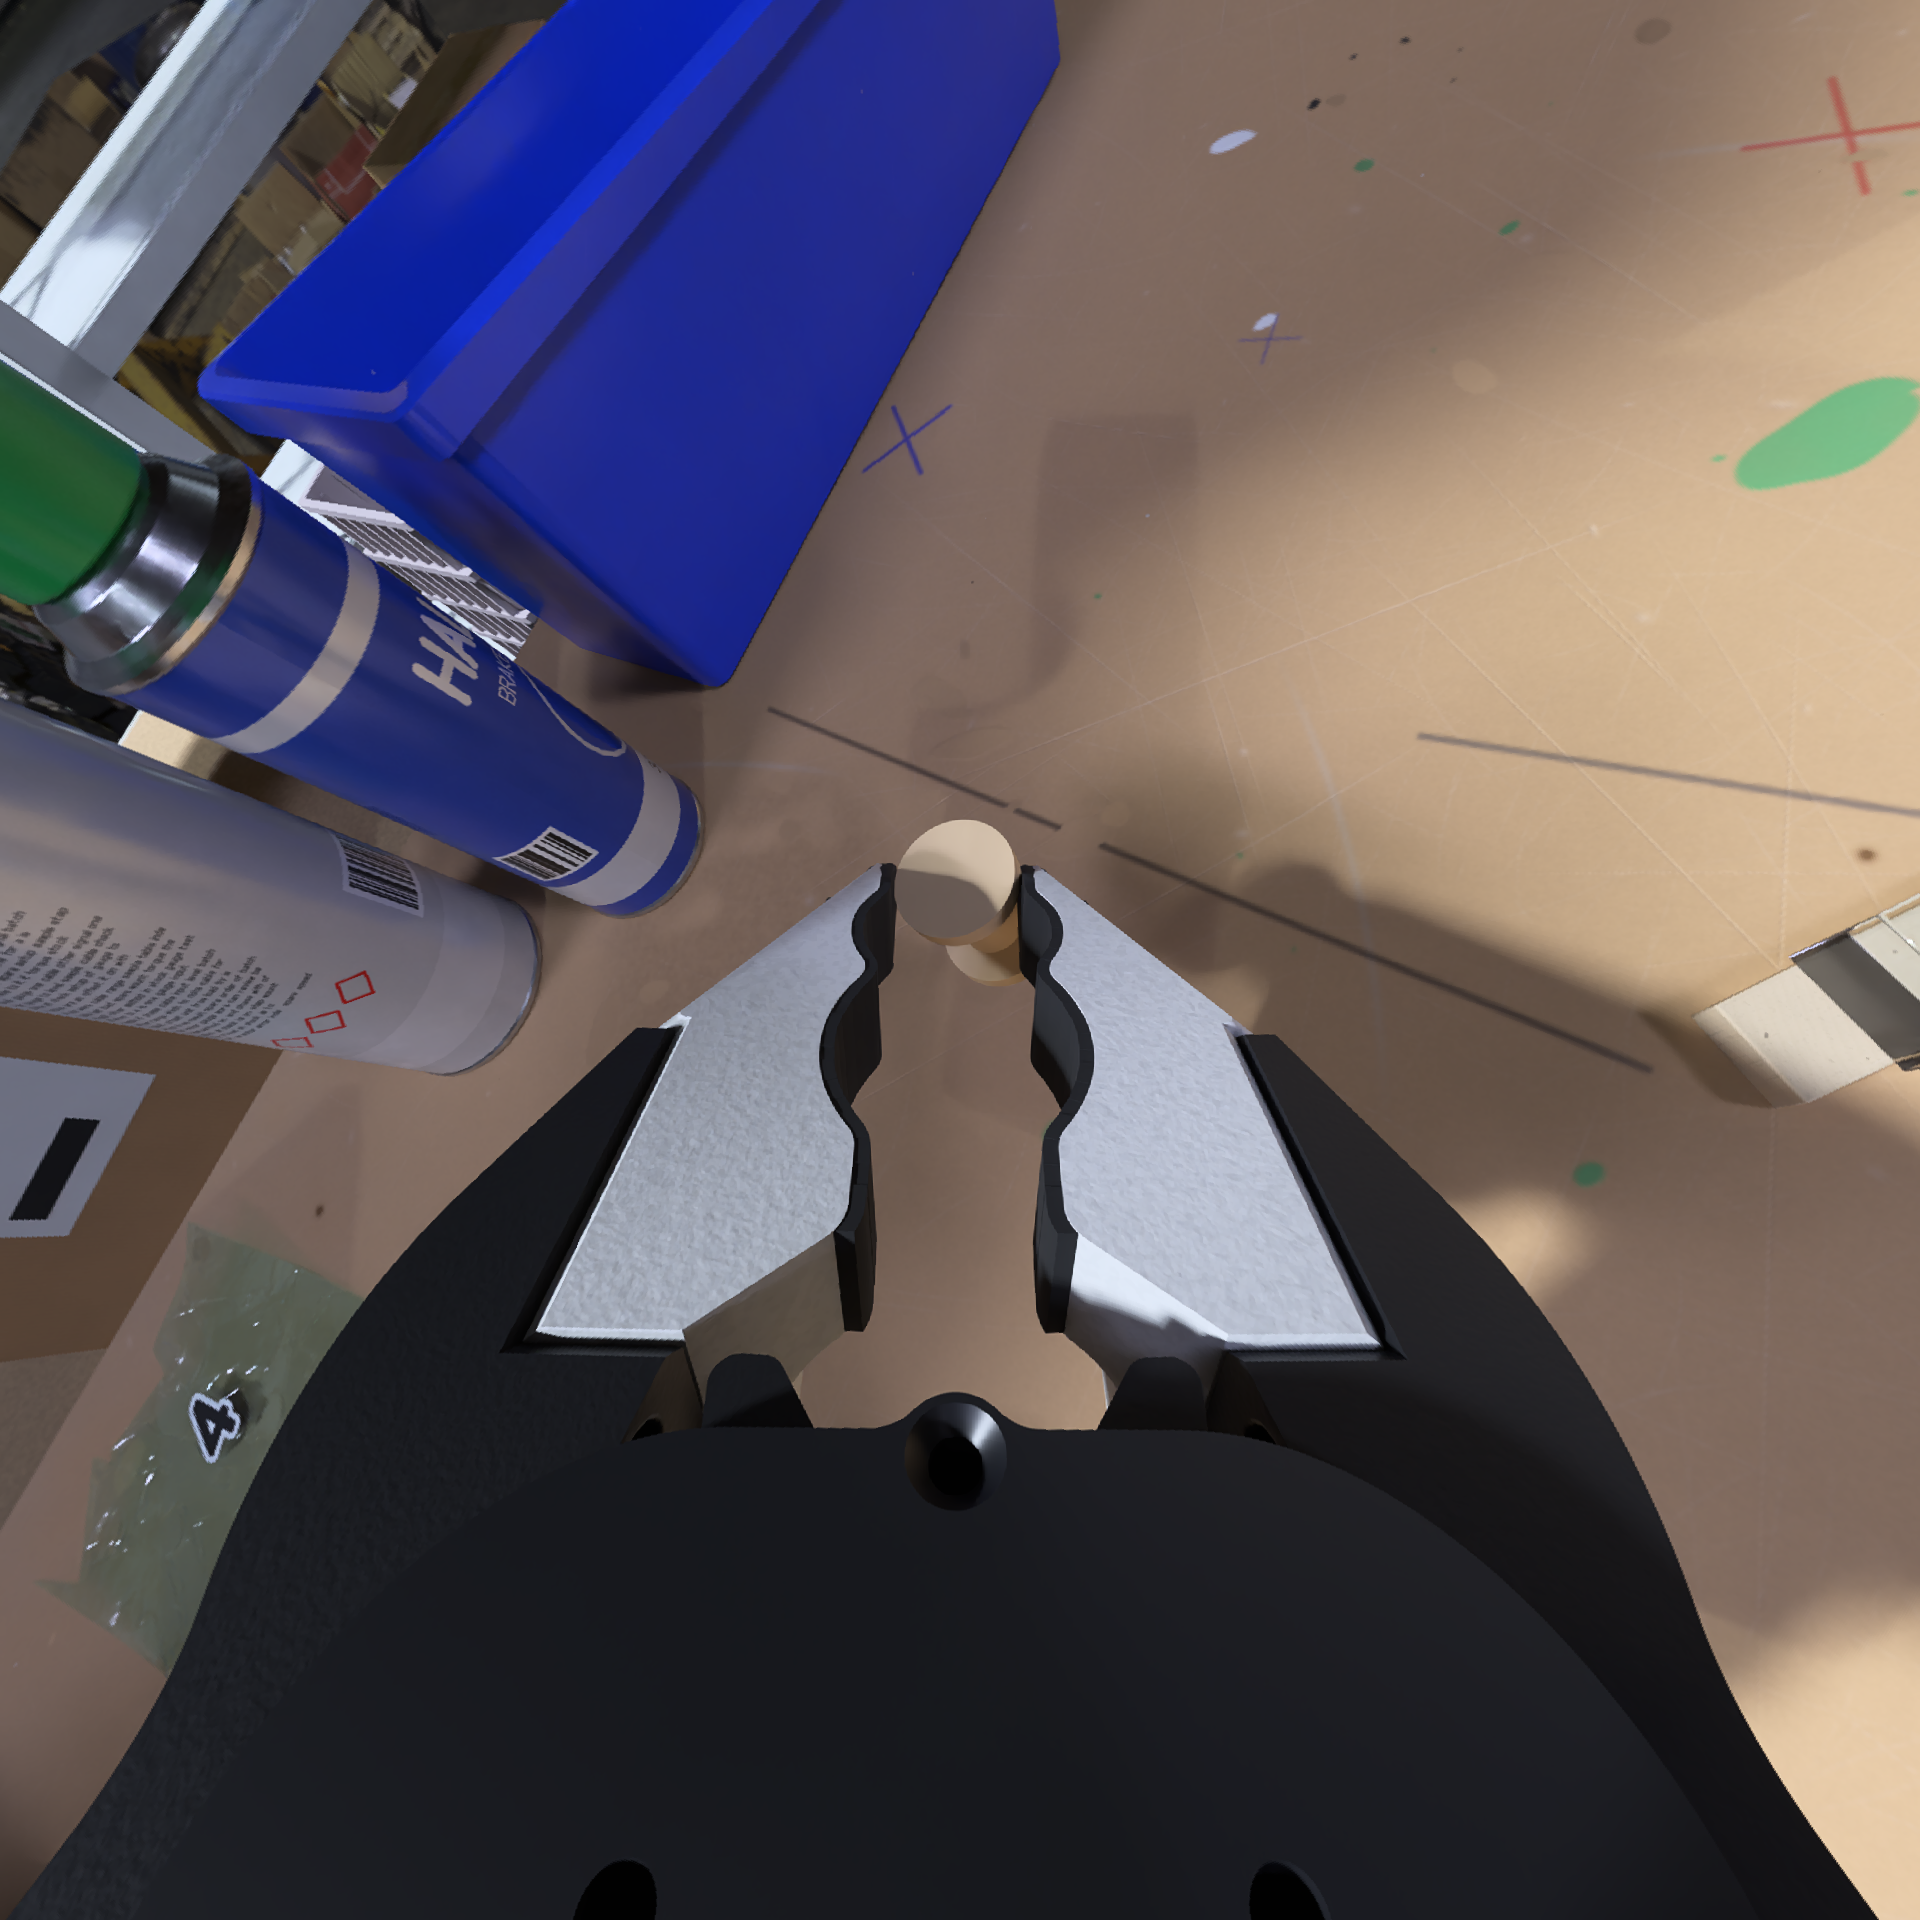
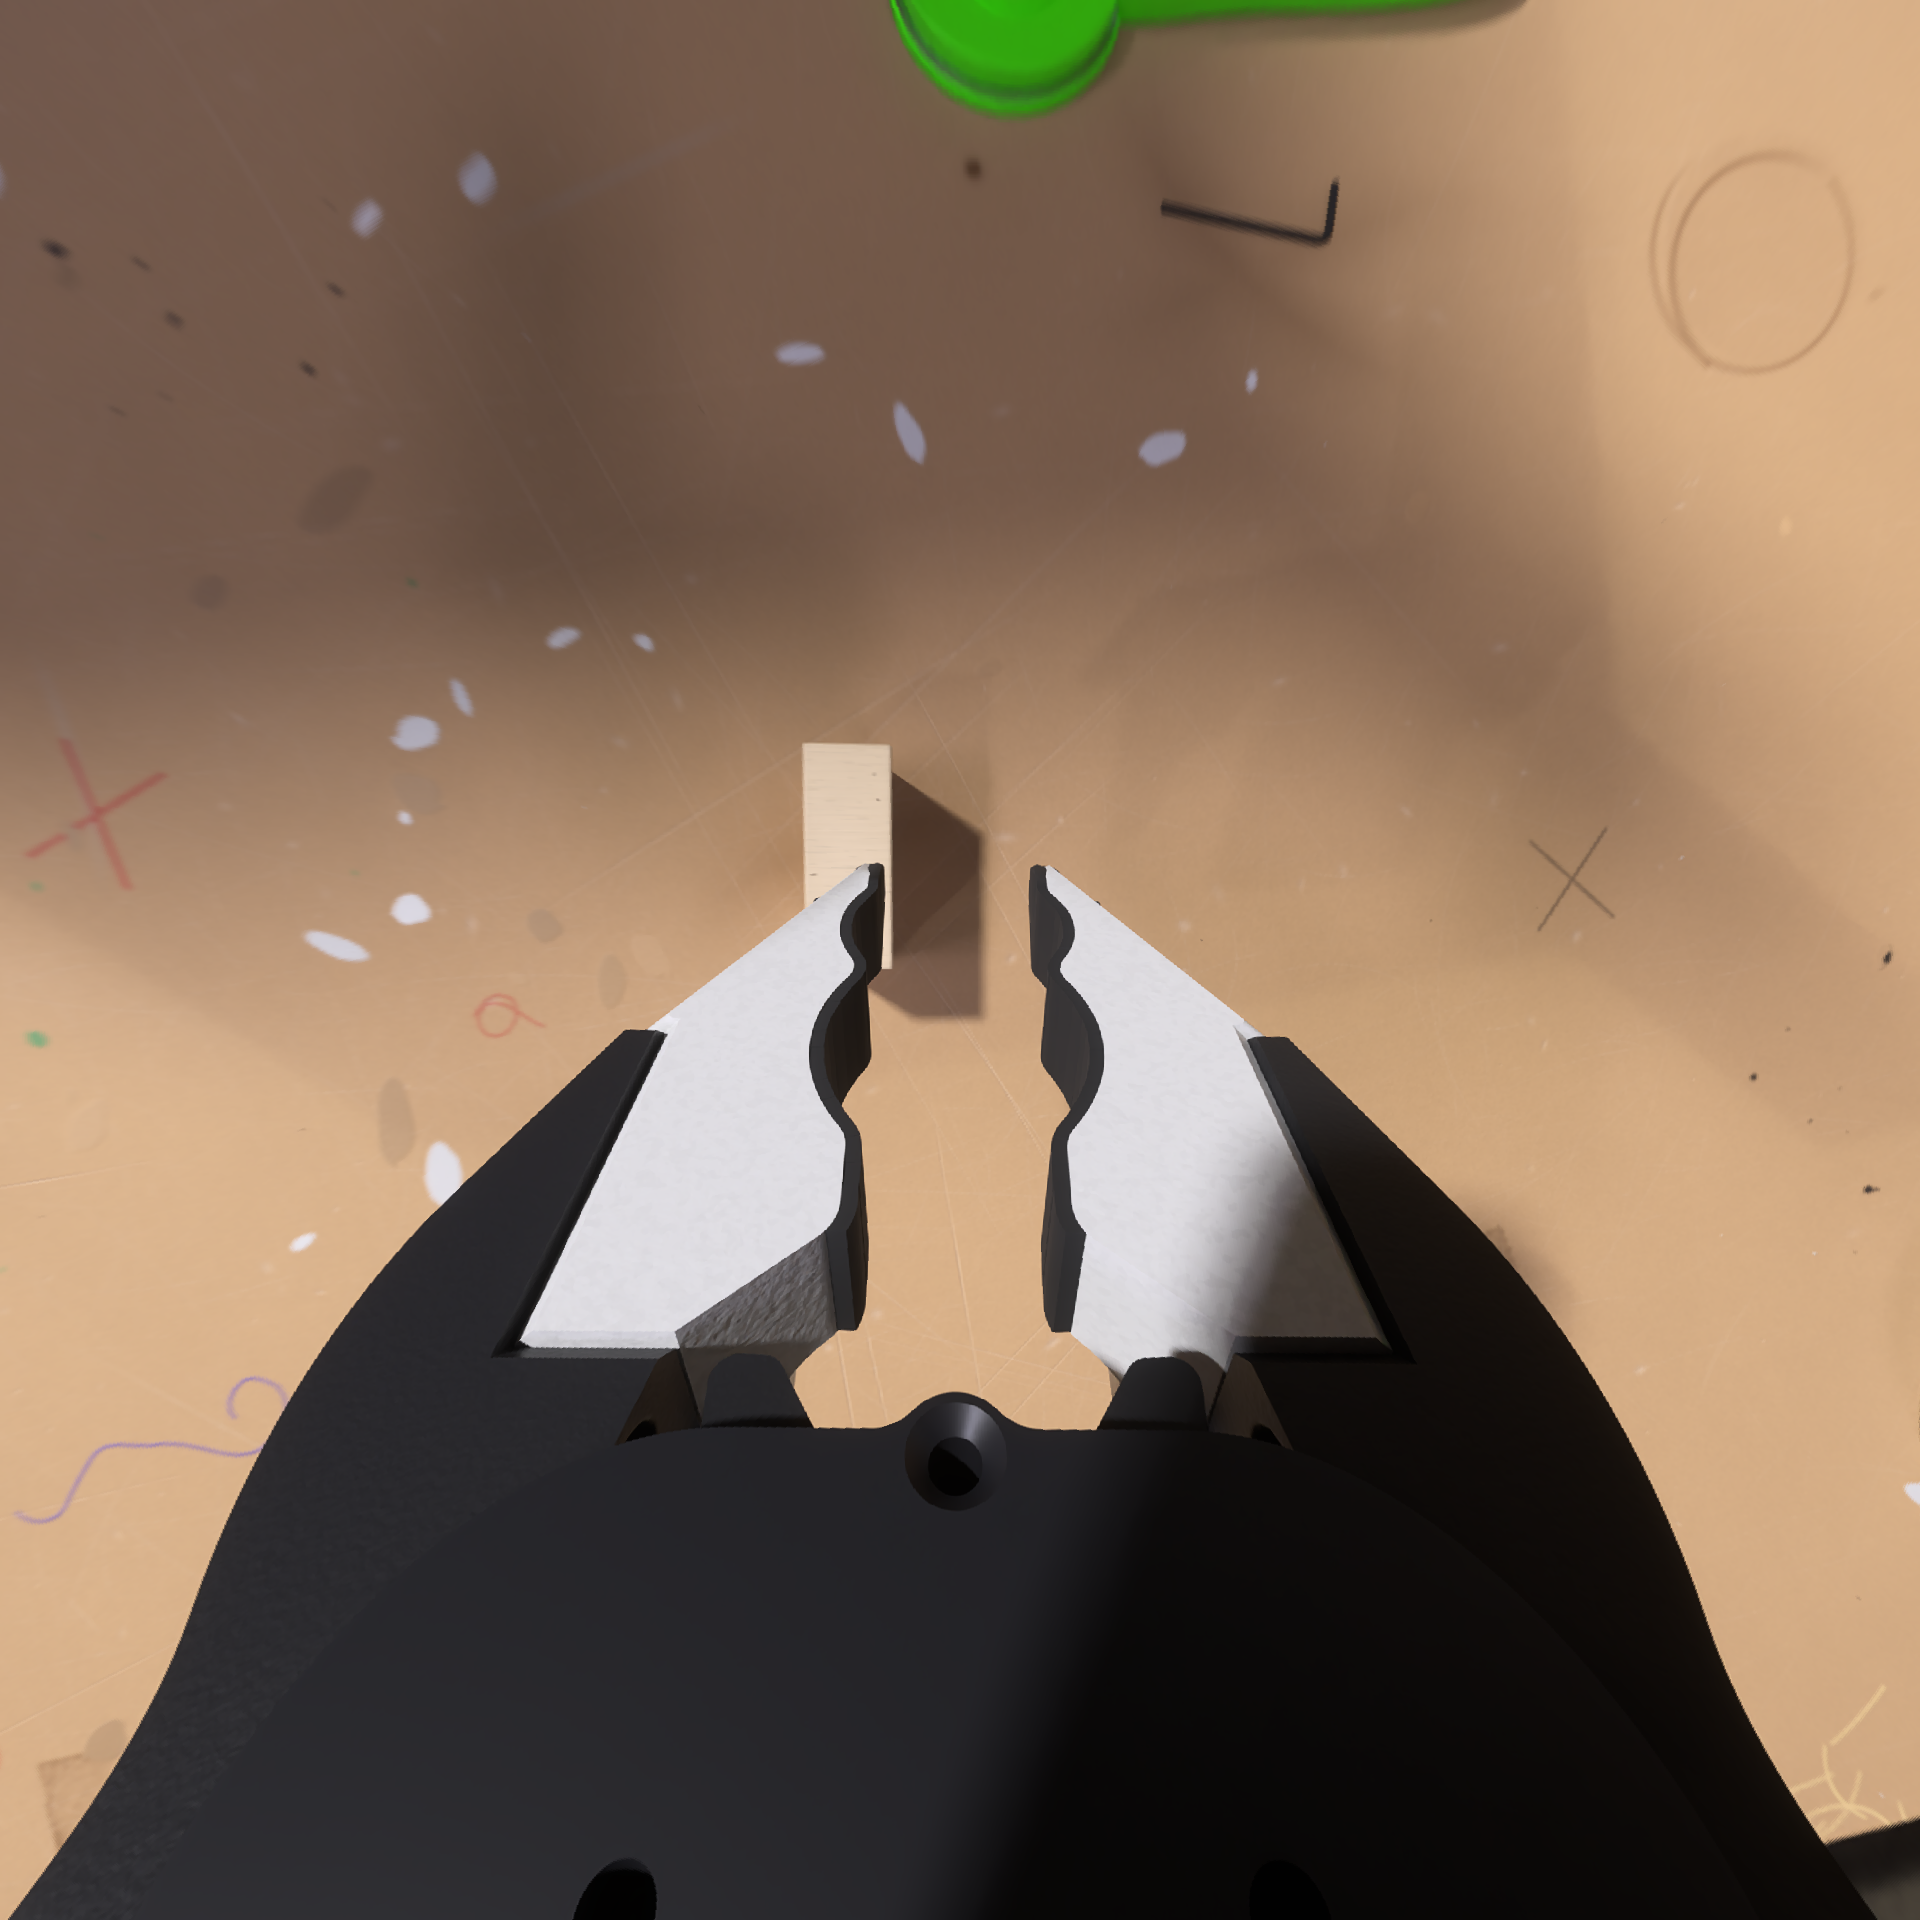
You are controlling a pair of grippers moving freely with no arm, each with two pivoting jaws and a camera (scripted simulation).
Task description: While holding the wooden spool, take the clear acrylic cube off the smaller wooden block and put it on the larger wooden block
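In the left wrist view my left gripper (image 1: 958, 896) is shut on the wooden spool (image 1: 956, 883), a pale round piece pinched at the fingertips above the tan table (image 1: 1351, 623). In the right wrist view my right gripper (image 2: 957, 883) hovers over the table with its jaws a narrow gap apart. Nothing solid shows between them, and I cannot make out the clear acrylic cube in either view. One pale wooden block (image 2: 845, 810) stands on the table just beyond and under the left fingertip, with nothing visible on it. No second block is in view.
A blue bin (image 1: 644, 343), a blue spray can (image 1: 416, 717), a grey spray can (image 1: 260, 935) and a cardboard box (image 1: 104, 1247) crowd the left side. A taped box corner (image 1: 1839, 1008) shows at right. A green plastic object (image 2: 1008, 42) and a black hex key (image 2: 1257, 218) lie farther off.
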